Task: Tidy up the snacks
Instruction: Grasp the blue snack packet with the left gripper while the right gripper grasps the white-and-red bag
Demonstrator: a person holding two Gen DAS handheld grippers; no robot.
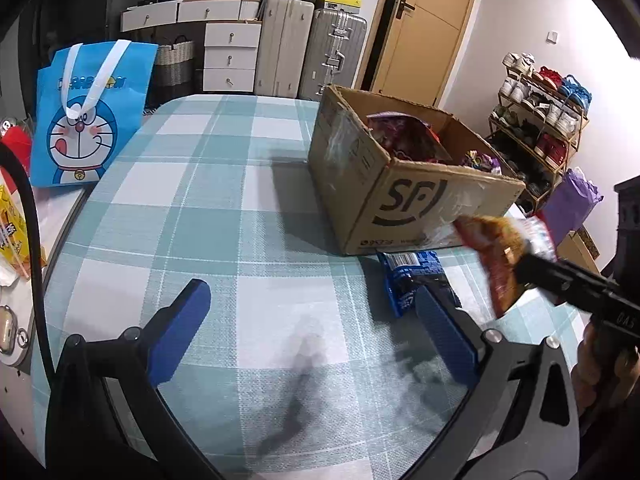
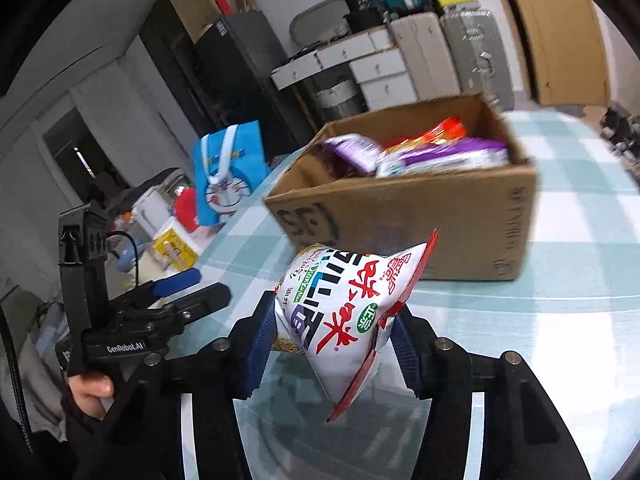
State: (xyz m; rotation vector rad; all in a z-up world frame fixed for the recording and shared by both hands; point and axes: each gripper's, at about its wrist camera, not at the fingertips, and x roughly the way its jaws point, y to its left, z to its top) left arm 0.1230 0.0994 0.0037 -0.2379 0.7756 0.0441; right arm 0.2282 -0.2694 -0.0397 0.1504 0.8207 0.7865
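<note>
right gripper clamped on white snack bag, held above table, short of cardboard box. left gripper wide open, empty, blue packet near. next likely: carry over rim, release.

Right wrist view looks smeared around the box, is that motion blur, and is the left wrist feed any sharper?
Right wrist view: the cardboard box and its snacks are streaked, while the snack bag in the right claw stays crisp. Left wrist view: box lettering and tablecloth sharp, only the moving bag blurred; soft claw shadows fall on the cloth.
</note>
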